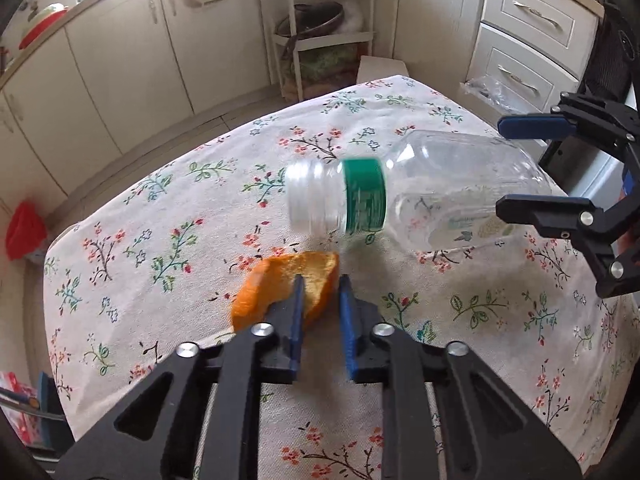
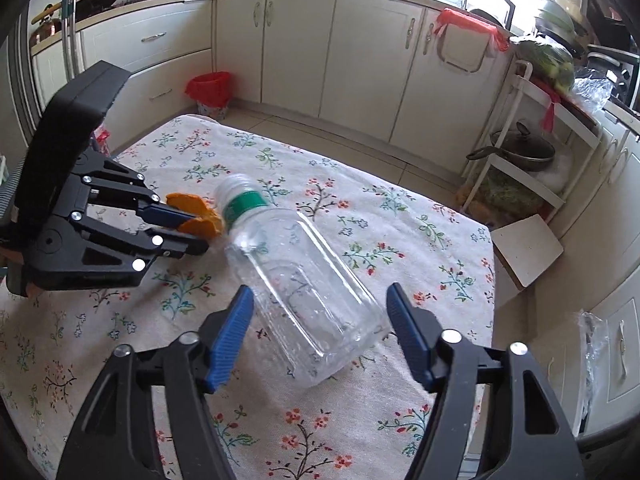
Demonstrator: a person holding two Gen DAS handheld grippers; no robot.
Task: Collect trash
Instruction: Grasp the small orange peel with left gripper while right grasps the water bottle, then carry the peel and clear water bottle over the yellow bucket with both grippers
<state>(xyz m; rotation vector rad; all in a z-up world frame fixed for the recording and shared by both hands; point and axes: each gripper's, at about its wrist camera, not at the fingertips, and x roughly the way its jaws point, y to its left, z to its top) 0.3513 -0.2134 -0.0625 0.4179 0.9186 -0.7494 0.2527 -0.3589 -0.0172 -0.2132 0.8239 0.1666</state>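
An empty clear plastic bottle with a green label band and white cap lies on its side on the floral tablecloth; it also shows in the left wrist view. My right gripper is open, its blue fingers on either side of the bottle's base, apart from it. A piece of orange peel lies on the cloth near the bottle's cap. My left gripper has its jaws narrowly apart around the peel's near edge; the peel sits between its fingers in the right wrist view too.
The table stands in a kitchen with cream cabinets around it. A red-lined trash bin stands on the floor beyond the table's far corner. A white shelf rack with pans and a cardboard piece lie to the right.
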